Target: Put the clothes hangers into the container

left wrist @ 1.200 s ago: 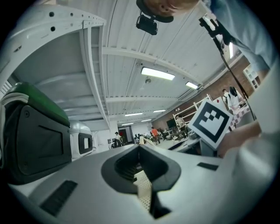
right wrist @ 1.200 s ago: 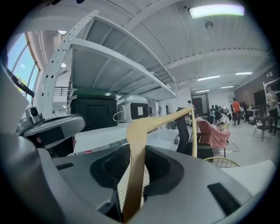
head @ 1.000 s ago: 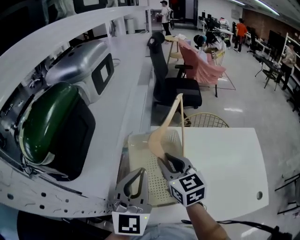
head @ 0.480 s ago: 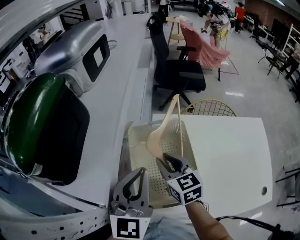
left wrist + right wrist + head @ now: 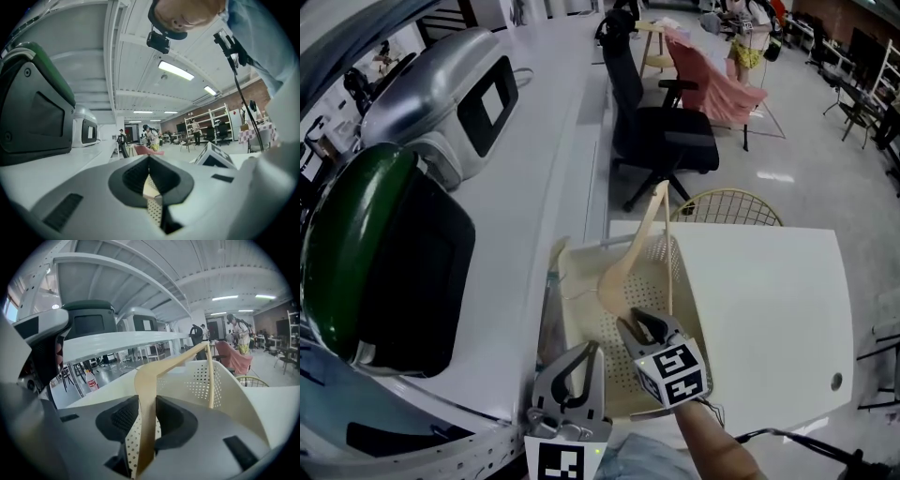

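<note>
A light wooden clothes hanger (image 5: 628, 267) stands tilted in the cream perforated container (image 5: 689, 300), with its upper arm leaning over the far rim. My right gripper (image 5: 633, 325) is over the container's near part and grips the hanger's lower end. In the right gripper view the hanger (image 5: 150, 380) runs up between the two pads, which touch it on both sides, while the jaws are opening. The container's wall (image 5: 225, 394) rises just behind. My left gripper (image 5: 589, 349) hangs at the container's near left corner, tips together, holding nothing (image 5: 149, 159).
The container sits at the left edge of a white table (image 5: 769, 309). A long white counter to the left carries a green and black machine (image 5: 375, 244) and a silver one (image 5: 459, 94). A black office chair (image 5: 661, 141) and a yellow wire chair (image 5: 731, 202) stand beyond the table.
The head view has tipped further down over the table. My right gripper and the hanger stay over the container, the hanger slightly lower in it. The left gripper has barely moved.
</note>
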{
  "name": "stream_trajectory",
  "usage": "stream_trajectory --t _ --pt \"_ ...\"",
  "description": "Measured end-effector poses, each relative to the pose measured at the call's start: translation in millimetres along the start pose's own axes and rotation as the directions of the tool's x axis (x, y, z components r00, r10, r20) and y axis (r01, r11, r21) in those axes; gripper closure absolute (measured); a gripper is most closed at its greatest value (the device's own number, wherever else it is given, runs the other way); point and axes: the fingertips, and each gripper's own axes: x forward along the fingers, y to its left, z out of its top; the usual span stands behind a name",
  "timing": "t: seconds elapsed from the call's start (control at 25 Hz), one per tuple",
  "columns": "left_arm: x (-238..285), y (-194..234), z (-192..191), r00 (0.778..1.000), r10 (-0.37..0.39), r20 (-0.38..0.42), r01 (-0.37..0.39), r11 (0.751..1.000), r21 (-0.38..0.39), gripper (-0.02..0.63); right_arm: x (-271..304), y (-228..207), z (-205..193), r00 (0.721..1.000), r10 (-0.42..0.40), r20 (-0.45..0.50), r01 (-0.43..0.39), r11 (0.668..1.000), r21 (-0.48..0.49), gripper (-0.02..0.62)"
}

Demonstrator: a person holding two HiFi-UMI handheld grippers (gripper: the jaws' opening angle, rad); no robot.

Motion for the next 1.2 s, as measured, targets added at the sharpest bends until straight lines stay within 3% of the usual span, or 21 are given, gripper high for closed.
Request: stream_trajectory --t 0.28,0.6,0.8,1.04,1.2 --pt "-6.4 -8.2 -21.1 0.996 0.032 -0.080 -0.048 0.978 -0.205 0.594 2.0 -4.3 -2.9 1.000 -0.014 -0.016 0.015 1.000 0.017 0.468" --pt "-10.8 -14.9 -32.1 0.989 0.055 -0.134 -0.097 0.938 -0.333 0.594 -34.5 0.4 30.5 0.995 -0.014 0.103 0.015 1.000 -0.008 0.467" --pt "-14.4 -15.9 -14.5 0.984 0.123 -0.132 -0.162 0.922 -0.351 0.594 -83.4 -0.4 62.4 0.973 -0.008 0.231 0.011 1.000 -0.013 0.479" --pt "-21.6 -21.0 17.8 0.970 0.205 -0.132 -0.238 0.916 -0.324 0.594 -150.5 -4.6 82.5 0.948 0.008 0.317 0.009 0.999 -0.054 0.485" --pt "-22.8 -30.6 40.8 0.961 0.251 -0.118 -0.276 0.909 -0.313 0.594 -190.6 -7.6 91.4 0.929 0.014 0.371 0.028 0.994 -0.108 0.522"
